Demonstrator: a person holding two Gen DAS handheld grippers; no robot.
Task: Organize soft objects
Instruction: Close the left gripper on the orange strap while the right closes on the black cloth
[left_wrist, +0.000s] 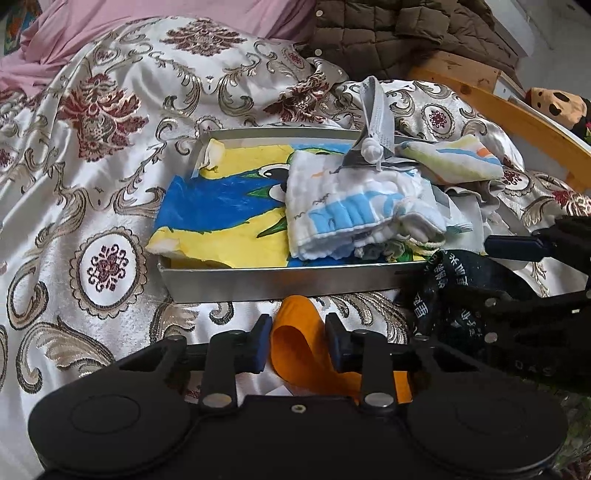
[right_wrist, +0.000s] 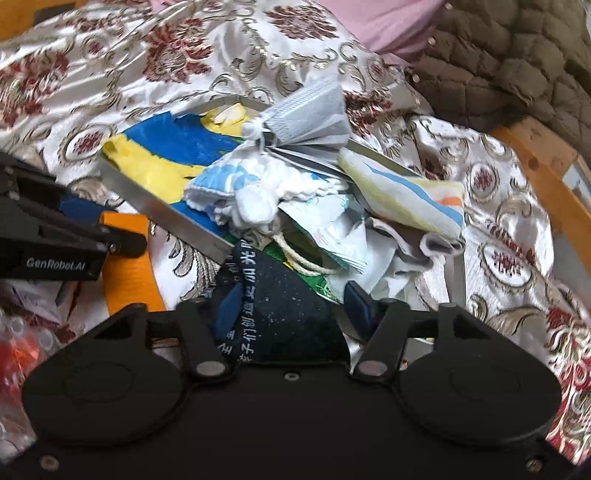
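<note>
Orange cloth (left_wrist: 299, 343) sits right under my left claw (left_wrist: 298, 343), a folded loop of it standing between the spread fingers; whether the pads touch it I cannot tell. It lies on the bed's patterned satin cover (left_wrist: 92, 155), just in front of the near wall of the metal tray (left_wrist: 280, 282).

Between the spread fingers of my right claw (right_wrist: 291, 306) lies a dark cloth with white lettering (right_wrist: 280, 295), draped at the tray's near corner (right_wrist: 177, 221); the fingers flank it without visibly pressing it.

Inside the tray lies a blue and yellow picture sheet (left_wrist: 221, 206), with a white and pale blue folded cloth (left_wrist: 347, 210) on top. A grey strap with a white knob (left_wrist: 373, 122) rises behind it, and a striped pastel cloth (left_wrist: 454, 158) spills over the tray's right side. A brown quilted jacket (left_wrist: 399, 33) lies at the far edge of the bed.
</note>
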